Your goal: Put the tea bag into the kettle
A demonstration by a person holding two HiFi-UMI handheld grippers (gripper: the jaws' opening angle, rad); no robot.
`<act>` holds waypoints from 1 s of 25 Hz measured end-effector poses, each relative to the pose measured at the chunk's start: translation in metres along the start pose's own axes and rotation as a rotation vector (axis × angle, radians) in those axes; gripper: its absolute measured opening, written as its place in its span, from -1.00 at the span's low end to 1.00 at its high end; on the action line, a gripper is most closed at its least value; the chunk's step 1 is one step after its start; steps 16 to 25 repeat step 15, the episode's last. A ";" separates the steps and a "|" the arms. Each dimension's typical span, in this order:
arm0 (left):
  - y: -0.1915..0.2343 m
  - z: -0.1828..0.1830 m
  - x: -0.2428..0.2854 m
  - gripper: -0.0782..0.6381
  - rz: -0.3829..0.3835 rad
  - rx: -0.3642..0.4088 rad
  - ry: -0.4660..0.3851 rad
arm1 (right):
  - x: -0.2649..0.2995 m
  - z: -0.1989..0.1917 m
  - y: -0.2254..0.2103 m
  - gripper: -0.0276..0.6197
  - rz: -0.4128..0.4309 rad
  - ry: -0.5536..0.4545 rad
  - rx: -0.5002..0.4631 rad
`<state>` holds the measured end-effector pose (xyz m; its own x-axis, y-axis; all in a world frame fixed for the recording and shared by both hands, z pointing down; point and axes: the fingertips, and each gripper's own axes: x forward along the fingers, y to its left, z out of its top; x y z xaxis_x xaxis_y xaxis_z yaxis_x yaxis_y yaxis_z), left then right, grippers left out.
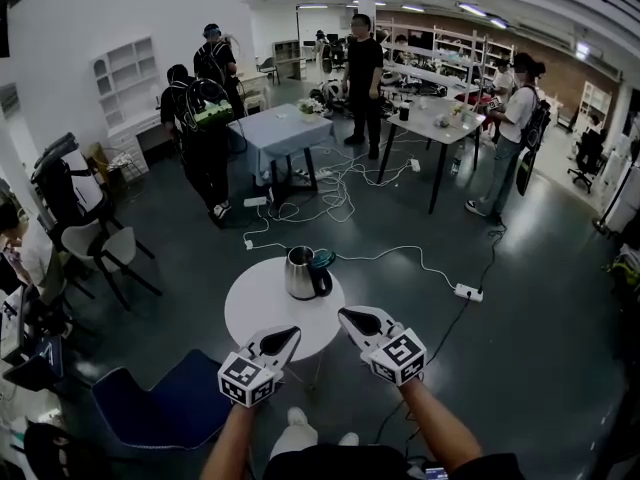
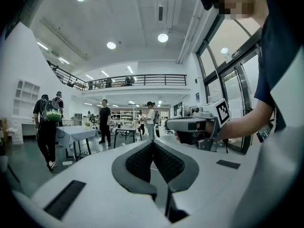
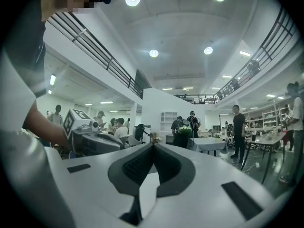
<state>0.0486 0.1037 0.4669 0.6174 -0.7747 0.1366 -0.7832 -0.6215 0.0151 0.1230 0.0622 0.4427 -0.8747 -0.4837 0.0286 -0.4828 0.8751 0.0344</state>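
Kettle [image 1: 298, 271] is standing upright on the round white table [image 1: 250, 313], toward its far edge. It is sitting at 12 o'clock from both grippers and apart from them, with its black handle turning toward 4 o'clock. A teal object [image 1: 323, 259] is sitting just beside the kettle at its 1 o'clock; whether they touch, cannot tell. Tea bag: cannot be made out in any view.

Left gripper [image 1: 289, 334] is hovering over the table's near rim, jaws pressing together tip to tip, nothing between the pads. Right gripper [image 1: 346, 316] is hovering just beside it at 3 o'clock, jaws likewise closed and holding nothing.

Surroundings: a white cable is running over the dark floor to a power strip [image 1: 468, 292] at 3 o'clock of the table. A blue seat [image 1: 165, 403] is lying at 8 o'clock. People are standing around a grey table [image 1: 285, 128] beyond, at 12 o'clock.
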 end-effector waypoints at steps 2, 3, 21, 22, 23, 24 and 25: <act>-0.004 -0.001 0.003 -0.74 -0.001 0.002 0.006 | -0.006 -0.001 -0.002 -0.86 -0.004 -0.005 0.007; -0.006 -0.001 0.005 -0.74 -0.001 0.001 0.009 | -0.009 -0.002 -0.003 -0.85 -0.006 -0.008 0.009; -0.001 0.015 0.011 -0.73 -0.018 -0.008 -0.004 | -0.010 0.009 -0.010 -0.86 -0.034 -0.014 0.026; -0.001 0.015 0.011 -0.73 -0.018 -0.008 -0.004 | -0.010 0.009 -0.010 -0.86 -0.034 -0.014 0.026; -0.001 0.015 0.011 -0.73 -0.018 -0.008 -0.004 | -0.010 0.009 -0.010 -0.86 -0.034 -0.014 0.026; -0.001 0.015 0.011 -0.73 -0.018 -0.008 -0.004 | -0.010 0.009 -0.010 -0.86 -0.034 -0.014 0.026; -0.001 0.015 0.011 -0.73 -0.018 -0.008 -0.004 | -0.010 0.009 -0.010 -0.86 -0.034 -0.014 0.026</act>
